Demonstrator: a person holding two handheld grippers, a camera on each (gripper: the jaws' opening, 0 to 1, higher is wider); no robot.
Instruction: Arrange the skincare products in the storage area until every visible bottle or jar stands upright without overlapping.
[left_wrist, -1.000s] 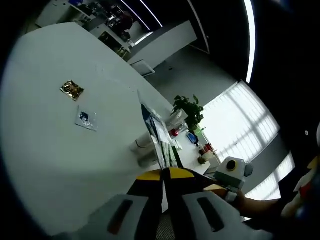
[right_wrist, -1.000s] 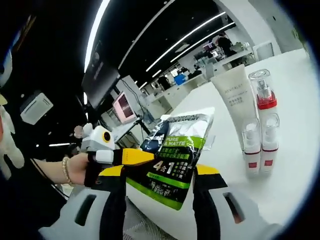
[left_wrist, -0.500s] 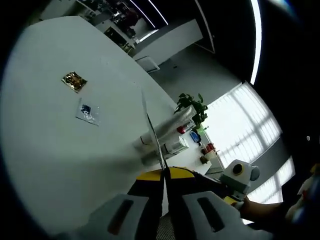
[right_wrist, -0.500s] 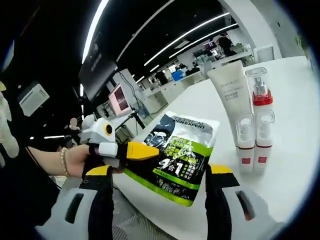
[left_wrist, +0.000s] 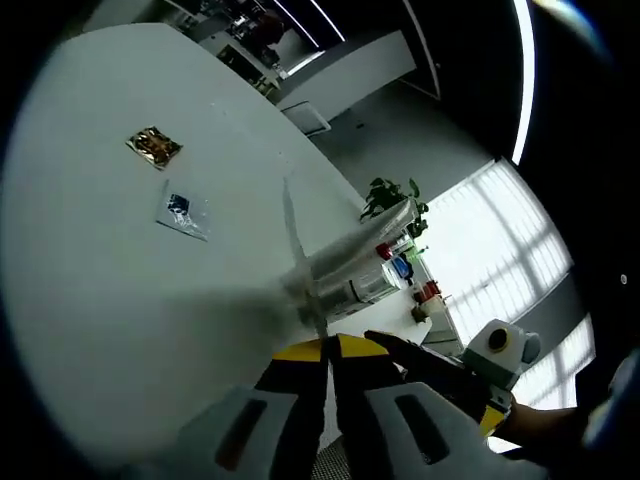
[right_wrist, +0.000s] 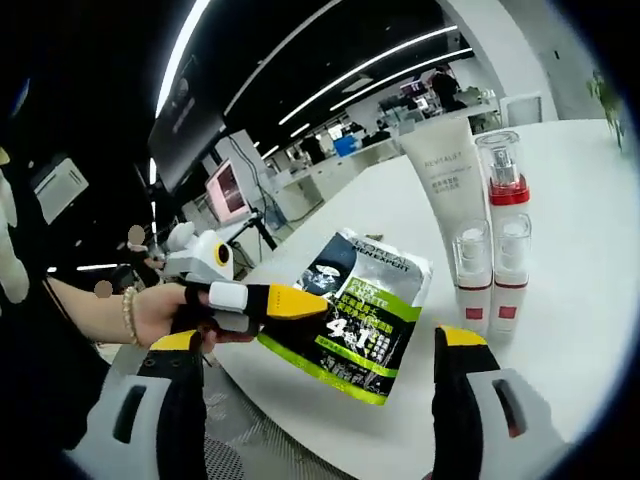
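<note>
Two grippers are working on one flat pouch (right_wrist: 365, 320), black and green. In the right gripper view the left gripper (right_wrist: 290, 301) comes in from 9 o'clock and its yellow tips pinch the pouch at its left edge, so this gripper is closed on the pouch. The right gripper (right_wrist: 325, 350) has its jaws wide apart, one at 7 o'clock and one at 5 o'clock, and the pouch lies between them without touching; it grips nothing.

In the left gripper view the pouch (left_wrist: 300, 265) is seen on its edge, as a thin blurred line that goes up from the closed jaws toward 12 o'clock.

At 2 o'clock of the pouch, in the right gripper view, stand a white tube (right_wrist: 445, 195), a bottle with a red collar (right_wrist: 500, 175) and two small pump bottles (right_wrist: 490, 275), all upright and close together on the white table (right_wrist: 580, 300). The pouch is near the table edge, and its right corner is just beside the small bottles.

I think the main risk is this: if the pouch swings or slides toward 2 o'clock, it may push the small bottles, and they could knock the taller ones over. The grip is only on one edge, so the soft pouch can also slip out or fall off the table edge. Two small sachets (left_wrist: 170, 180) lie well apart on the table and are not in danger.
</note>
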